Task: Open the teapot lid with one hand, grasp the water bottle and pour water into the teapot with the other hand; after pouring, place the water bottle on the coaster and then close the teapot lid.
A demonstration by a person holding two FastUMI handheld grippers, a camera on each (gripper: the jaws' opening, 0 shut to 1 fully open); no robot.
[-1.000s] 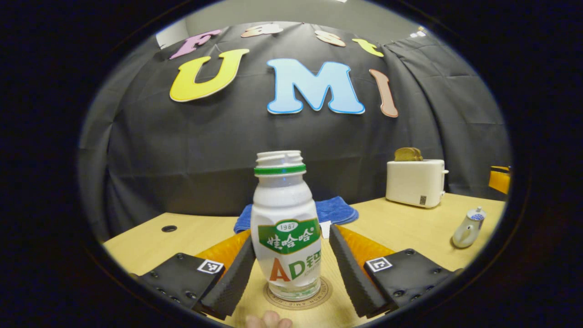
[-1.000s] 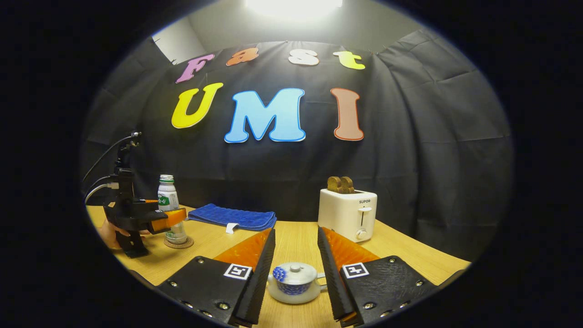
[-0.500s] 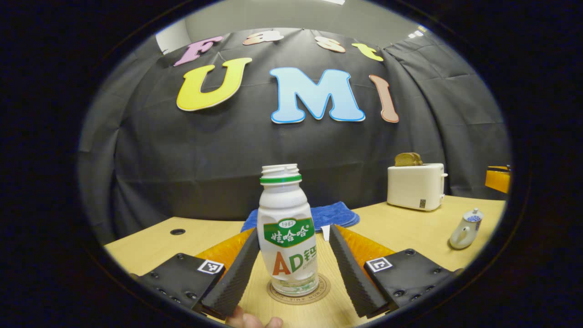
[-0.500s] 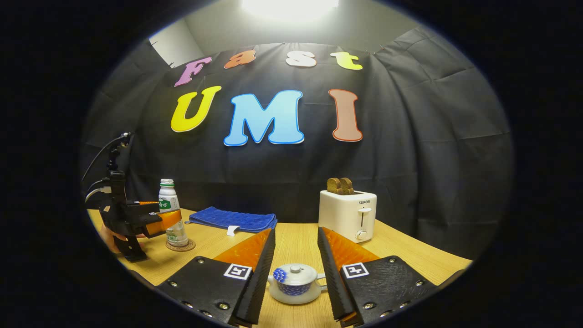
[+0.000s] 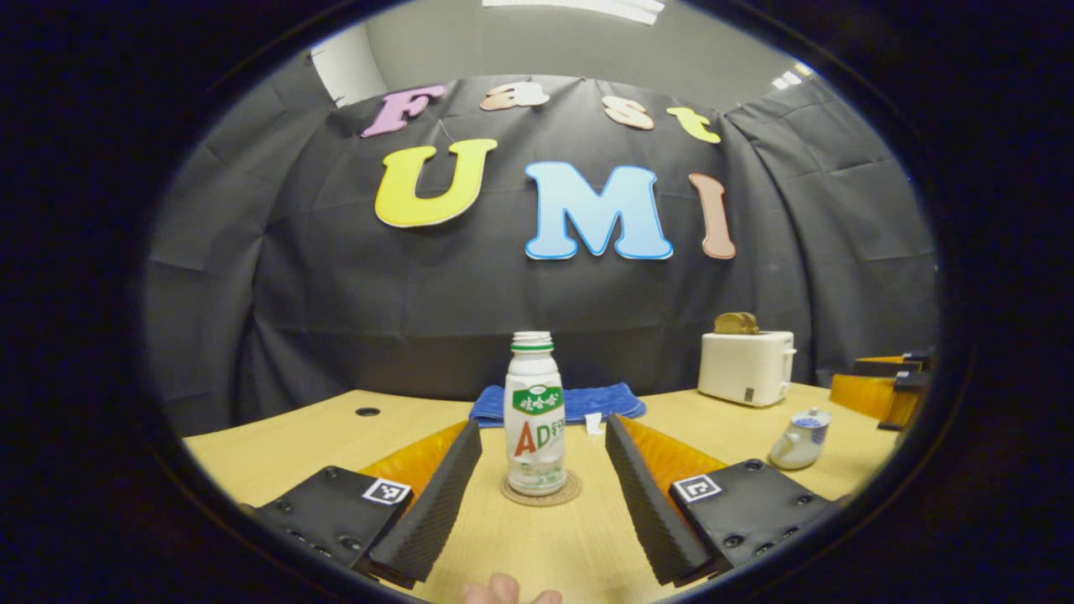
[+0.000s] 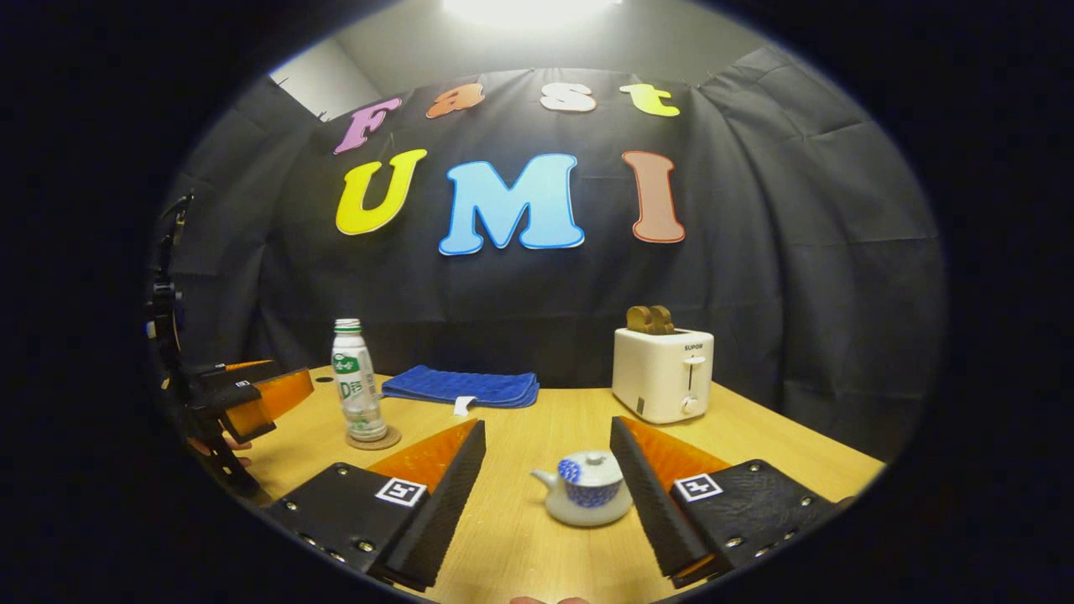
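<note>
Task status: by the layout, near or at its end. Water bottle [image 5: 534,413], uncapped, stood upright on the coaster [image 5: 541,491], just ahead of the left tool [image 5: 537,478], whose jaws were spread wide and held nothing. Teapot [image 6: 586,498] sat on the surface [image 6: 520,537] with lid [image 6: 592,466] in place, between the widely parted fingers of the right tool [image 6: 547,495], untouched by either. No step appeared left beyond withdrawal. Whether water was inside could not be told.

Surface: pale wood. Also present: folded blue cloth [image 6: 460,387] and white toaster [image 6: 663,373] holding bread, both toward the back. Room: black draped wall, bright ceiling light.
</note>
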